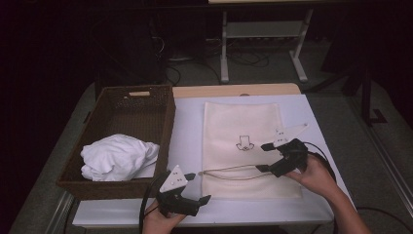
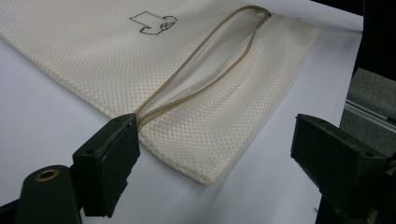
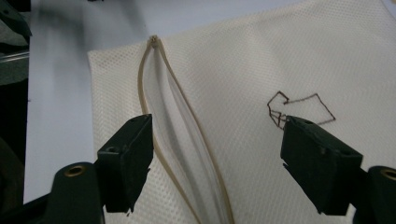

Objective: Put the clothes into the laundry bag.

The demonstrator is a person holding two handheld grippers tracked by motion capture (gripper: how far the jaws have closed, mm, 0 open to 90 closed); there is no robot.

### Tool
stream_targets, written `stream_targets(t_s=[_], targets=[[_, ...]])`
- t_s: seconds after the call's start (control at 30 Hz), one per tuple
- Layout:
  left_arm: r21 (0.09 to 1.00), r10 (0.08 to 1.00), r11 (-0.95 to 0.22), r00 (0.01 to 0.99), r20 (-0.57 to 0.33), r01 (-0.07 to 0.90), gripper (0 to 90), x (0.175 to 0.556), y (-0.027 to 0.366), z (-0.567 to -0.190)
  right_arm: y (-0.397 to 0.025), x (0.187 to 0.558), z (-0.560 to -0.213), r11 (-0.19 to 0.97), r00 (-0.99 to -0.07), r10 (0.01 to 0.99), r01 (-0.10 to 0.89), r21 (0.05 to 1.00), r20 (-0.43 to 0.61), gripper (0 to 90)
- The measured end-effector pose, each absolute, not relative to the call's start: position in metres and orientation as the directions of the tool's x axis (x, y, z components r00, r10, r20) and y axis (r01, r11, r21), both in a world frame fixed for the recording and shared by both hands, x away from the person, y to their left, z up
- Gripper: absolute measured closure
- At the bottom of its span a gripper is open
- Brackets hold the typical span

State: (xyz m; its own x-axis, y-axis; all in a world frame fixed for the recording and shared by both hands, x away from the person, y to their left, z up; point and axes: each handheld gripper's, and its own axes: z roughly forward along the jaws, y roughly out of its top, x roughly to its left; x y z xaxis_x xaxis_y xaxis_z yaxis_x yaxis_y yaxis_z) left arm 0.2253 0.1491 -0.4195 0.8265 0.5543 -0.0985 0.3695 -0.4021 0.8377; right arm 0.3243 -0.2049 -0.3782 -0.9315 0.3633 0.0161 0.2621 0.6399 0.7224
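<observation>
Mesh bag [image 1: 242,146] flat on table [image 1: 190,131], right of basket [image 1: 163,122]; zip gaping. Cloth [image 1: 118,156] in basket. Left tongs [image 1: 197,187] wide open, empty, near bag's zip end. Right tongs [image 1: 265,157] wide open, empty, over zip. Step: opening mouth. Next, likely: pinch zip edge, lift.

A brown wicker basket [image 1: 165,126] sits just left of the left gripper's jaws, well left of the right's. A crumpled white cloth [image 1: 117,156], perhaps a garment, lies inside. The white table [image 1: 187,131] lies beneath both jaws.
</observation>
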Motion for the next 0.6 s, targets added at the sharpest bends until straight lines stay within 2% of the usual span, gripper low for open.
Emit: stream_targets(t_s=[0.3, 0.37, 0.6], targets=[[0.837, 0.555, -0.406, 0.827, -0.095, 0.368, 15.1, 0.225, 0.15, -0.419, -0.19, 0.345, -0.381, 0.664, -0.943, 0.33, 0.257, 0.702, 0.033, 25.8], [0.838, 0.556, -0.401, 0.825, -0.098, 0.371, 15.1, 0.225, 0.151, -0.419, -0.182, 0.349, -0.386, 0.687, -0.951, 0.306, 0.248, 0.683, 0.037, 30.6], [0.834, 0.551, -0.411, 0.829, -0.096, 0.369, 15.1, 0.225, 0.149, -0.419, -0.163, 0.354, -0.401, 0.744, -0.968, 0.25, 0.216, 0.633, 0.037, 37.7]])
